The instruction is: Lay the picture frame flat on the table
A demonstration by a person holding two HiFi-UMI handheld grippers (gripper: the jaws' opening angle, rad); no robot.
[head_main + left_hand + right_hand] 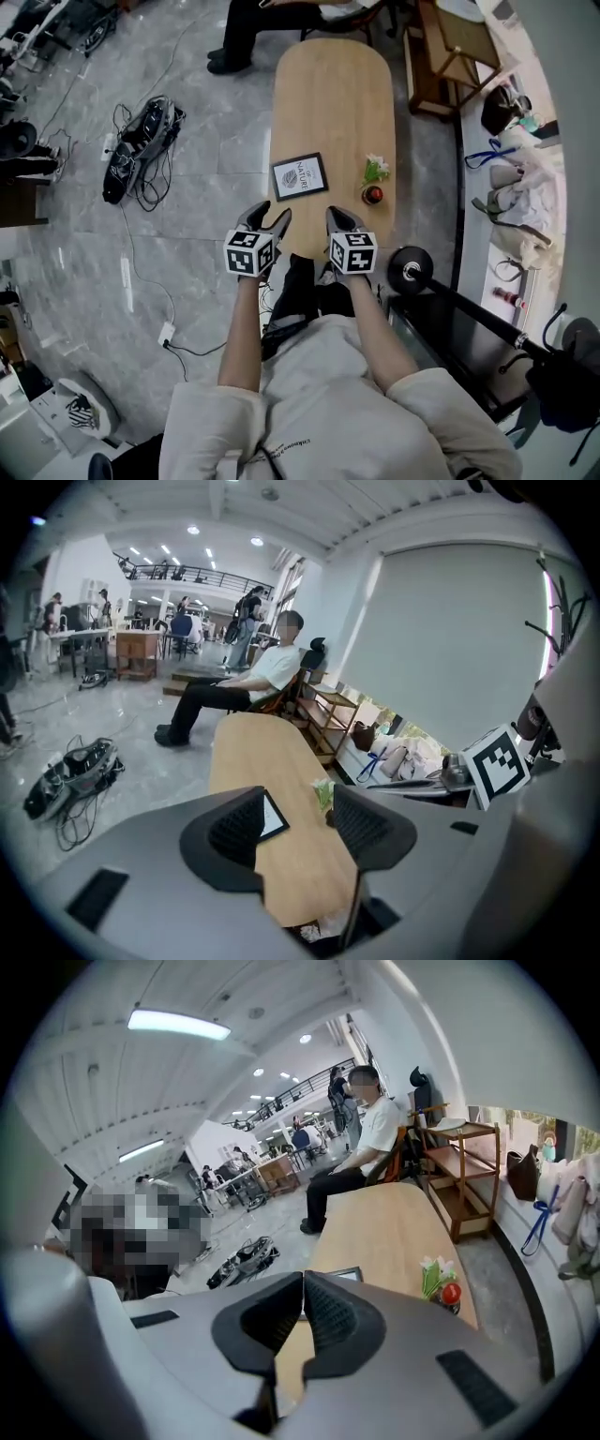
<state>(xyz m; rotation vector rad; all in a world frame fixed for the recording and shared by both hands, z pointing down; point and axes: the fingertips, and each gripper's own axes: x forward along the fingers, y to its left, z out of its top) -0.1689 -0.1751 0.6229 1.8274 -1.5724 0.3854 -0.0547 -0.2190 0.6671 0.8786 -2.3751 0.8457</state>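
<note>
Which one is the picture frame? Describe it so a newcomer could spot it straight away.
Find the long wooden table with rounded ends on the grey floor. Near its close end, by the left edge, lies the picture frame. It is flat, dark-rimmed and white inside, unlike the small red flower pot to its right.

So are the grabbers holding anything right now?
No. The left gripper is open and the right gripper is shut, both empty. The picture frame lies flat on the table.
</note>
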